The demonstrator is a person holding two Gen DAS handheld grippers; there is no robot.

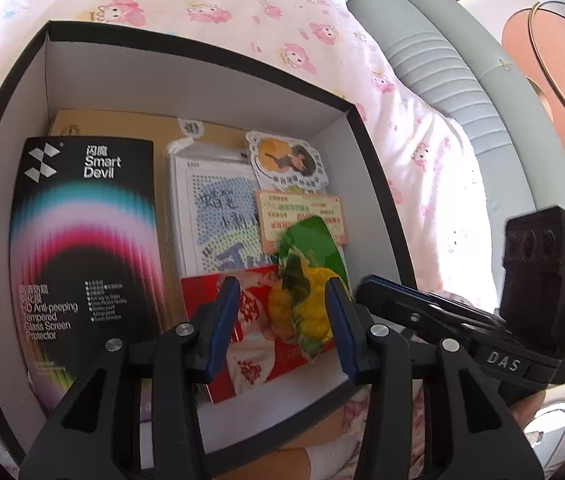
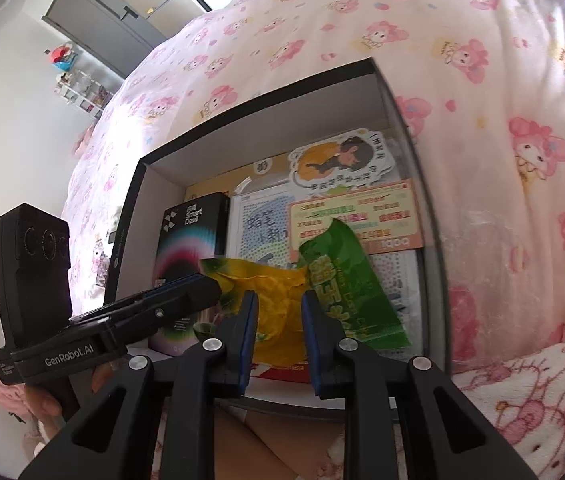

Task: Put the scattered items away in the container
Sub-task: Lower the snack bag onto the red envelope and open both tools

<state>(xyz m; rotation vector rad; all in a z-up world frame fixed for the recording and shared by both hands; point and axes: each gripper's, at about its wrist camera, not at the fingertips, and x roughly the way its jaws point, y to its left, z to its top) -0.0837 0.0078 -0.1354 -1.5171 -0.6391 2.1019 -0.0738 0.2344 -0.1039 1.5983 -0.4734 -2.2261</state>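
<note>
The right tool (image 2: 278,320) pinches the green-and-yellow packet (image 2: 346,292) over the box's (image 2: 410,128) near edge; the left tool (image 1: 282,312) gapes around it. Only the right view shows a cabinet (image 2: 102,20).

Over the black cardboard box with white inside walls (image 1: 186,92) on the pink cartoon-print bedsheet (image 1: 242,8), the left gripper (image 1: 282,312) hangs, jaws apart around a crumpled green-and-yellow foil packet (image 1: 306,280).
</note>
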